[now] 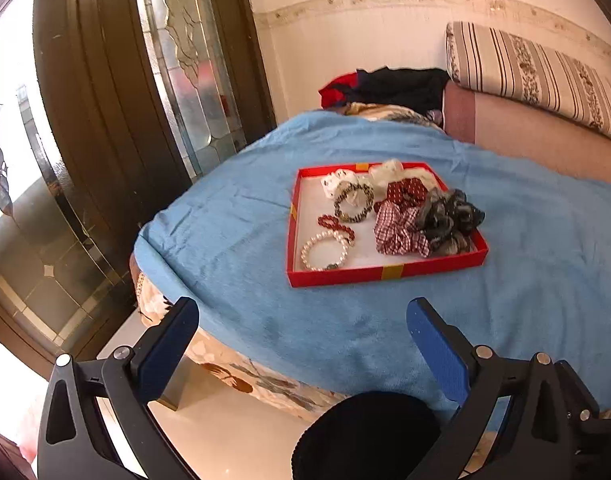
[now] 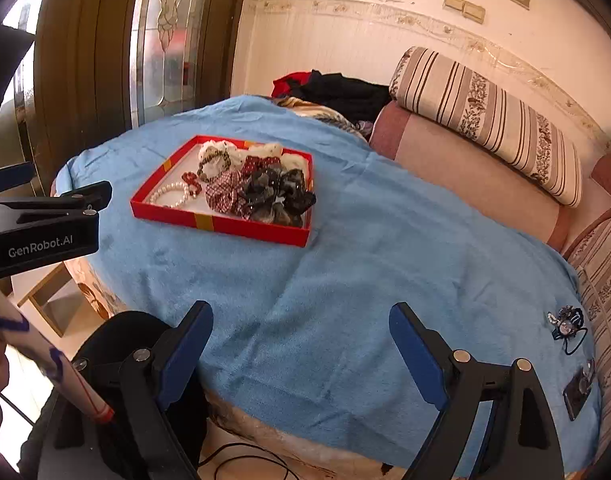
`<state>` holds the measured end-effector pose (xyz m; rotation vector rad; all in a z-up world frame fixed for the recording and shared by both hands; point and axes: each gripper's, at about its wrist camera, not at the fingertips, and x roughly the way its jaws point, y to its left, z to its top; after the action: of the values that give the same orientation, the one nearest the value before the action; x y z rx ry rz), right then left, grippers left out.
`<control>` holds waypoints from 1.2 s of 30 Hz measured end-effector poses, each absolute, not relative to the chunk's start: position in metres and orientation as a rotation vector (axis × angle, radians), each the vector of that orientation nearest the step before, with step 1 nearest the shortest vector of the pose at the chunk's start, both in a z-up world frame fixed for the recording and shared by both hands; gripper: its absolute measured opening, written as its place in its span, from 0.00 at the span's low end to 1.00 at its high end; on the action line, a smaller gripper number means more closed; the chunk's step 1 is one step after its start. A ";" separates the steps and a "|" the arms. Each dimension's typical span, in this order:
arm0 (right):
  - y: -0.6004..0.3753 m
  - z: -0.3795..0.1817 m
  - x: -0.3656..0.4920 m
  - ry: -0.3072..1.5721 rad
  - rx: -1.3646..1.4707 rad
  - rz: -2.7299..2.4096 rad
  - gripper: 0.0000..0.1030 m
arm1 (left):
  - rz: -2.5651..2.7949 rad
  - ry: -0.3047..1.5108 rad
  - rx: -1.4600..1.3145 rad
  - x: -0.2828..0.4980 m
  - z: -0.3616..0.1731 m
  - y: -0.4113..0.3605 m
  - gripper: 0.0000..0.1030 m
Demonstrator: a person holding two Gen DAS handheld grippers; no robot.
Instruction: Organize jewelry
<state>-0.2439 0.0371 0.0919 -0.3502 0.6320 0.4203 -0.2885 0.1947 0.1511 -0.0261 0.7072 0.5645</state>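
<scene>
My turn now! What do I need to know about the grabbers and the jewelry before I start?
Left gripper: open, empty, hanging over the near edge of the blue blanket.
Right gripper: open, empty, also over the near edge.
Red tray sits on the blanket, apart from both grippers. In it: pearl bracelet, red bead bracelet, dark bead bracelet, and several scrunchies piled on its right side.
Left to do: a jewelled hair tie and a small dark item lie loose on the blanket at the far right, nearer the right gripper. What the dark item is, I cannot tell.
</scene>
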 end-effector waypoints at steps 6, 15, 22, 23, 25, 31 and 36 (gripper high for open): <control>0.037 0.083 -0.237 0.659 -0.347 0.420 0.90 | 0.567 0.744 -0.033 -0.281 0.141 0.199 1.00; 0.038 0.073 -0.230 0.694 -0.345 0.424 0.90 | 0.568 0.769 -0.026 -0.275 0.134 0.201 1.00; 0.039 0.069 -0.228 0.709 -0.344 0.423 0.90 | 0.570 0.791 -0.033 -0.272 0.130 0.207 1.00; 0.039 0.069 -0.228 0.710 -0.344 0.424 0.90 | 0.569 0.792 -0.035 -0.272 0.130 0.208 1.00; 0.039 0.068 -0.228 0.711 -0.345 0.423 0.90 | 0.571 0.792 -0.037 -0.272 0.130 0.209 1.00; 0.040 0.067 -0.227 0.717 -0.345 0.420 0.90 | 0.579 0.794 -0.034 -0.270 0.129 0.208 1.00; 0.040 0.063 -0.226 0.730 -0.342 0.419 0.90 | 0.578 0.795 -0.033 -0.270 0.128 0.209 1.00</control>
<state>-0.2257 0.0400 0.0631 -0.3424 0.7302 0.4189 -0.2700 0.2087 0.1284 -0.0333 0.7950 0.5776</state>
